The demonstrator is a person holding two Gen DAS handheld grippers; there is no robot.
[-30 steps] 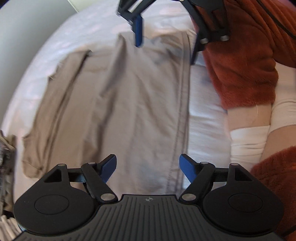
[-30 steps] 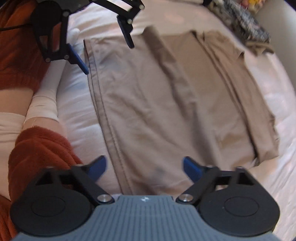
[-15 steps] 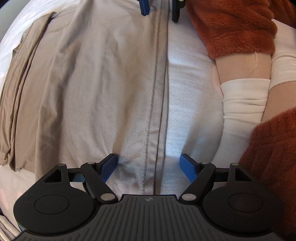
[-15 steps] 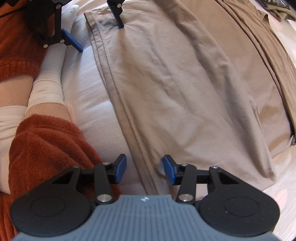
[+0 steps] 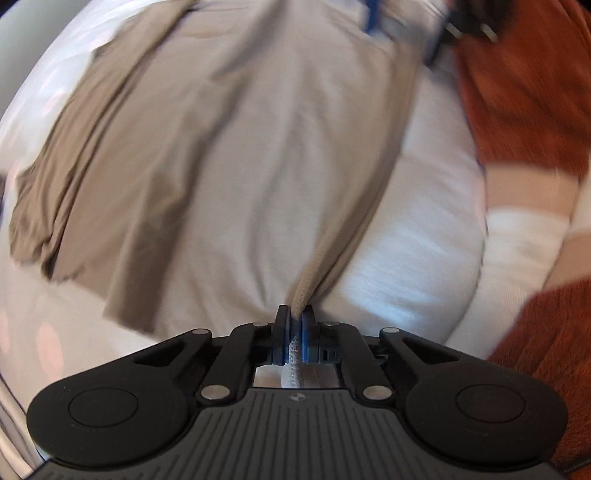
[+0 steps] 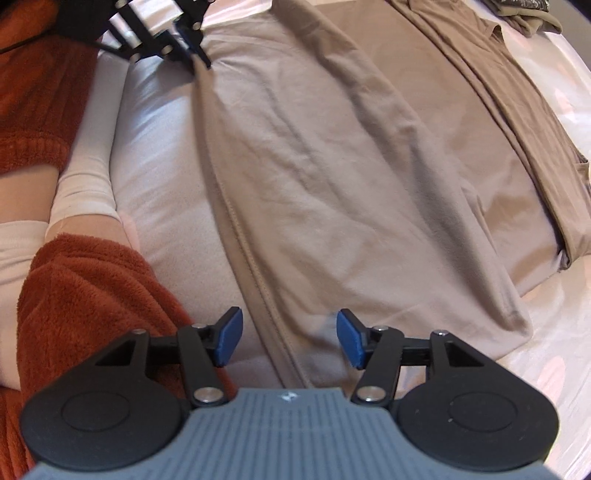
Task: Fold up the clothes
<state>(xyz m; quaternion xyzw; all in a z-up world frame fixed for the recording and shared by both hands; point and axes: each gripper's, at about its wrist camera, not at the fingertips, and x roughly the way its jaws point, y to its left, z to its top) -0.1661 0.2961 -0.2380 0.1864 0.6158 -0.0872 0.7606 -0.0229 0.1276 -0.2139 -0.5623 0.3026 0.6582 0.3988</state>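
A beige garment [image 5: 258,166] [image 6: 332,166] lies spread on the white bed, its sides folded inward. My left gripper [image 5: 294,317] is shut on the stitched hem at one corner, and the cloth bunches up between its pads; in the right wrist view it shows at the top [image 6: 201,59], pinching that corner. My right gripper [image 6: 288,339] hovers over the other end of the same hem [image 6: 255,277]. Its jaws are opening, the hem lies between them, and the pads stand clear of it. In the left wrist view the right gripper [image 5: 402,33] is a blur at the top.
The white bed sheet [image 5: 406,221] [image 6: 162,166] borders the hem. A person's rust fleece sleeves [image 5: 524,92] [image 6: 92,295] and white-clad legs [image 6: 88,155] lie beside it. More clothes [image 6: 528,11] sit at the far corner.
The left gripper came down from wide open and closed on the hem corner, gathering the cloth. The right gripper's jaws narrowed, then spread wider again over the hem.
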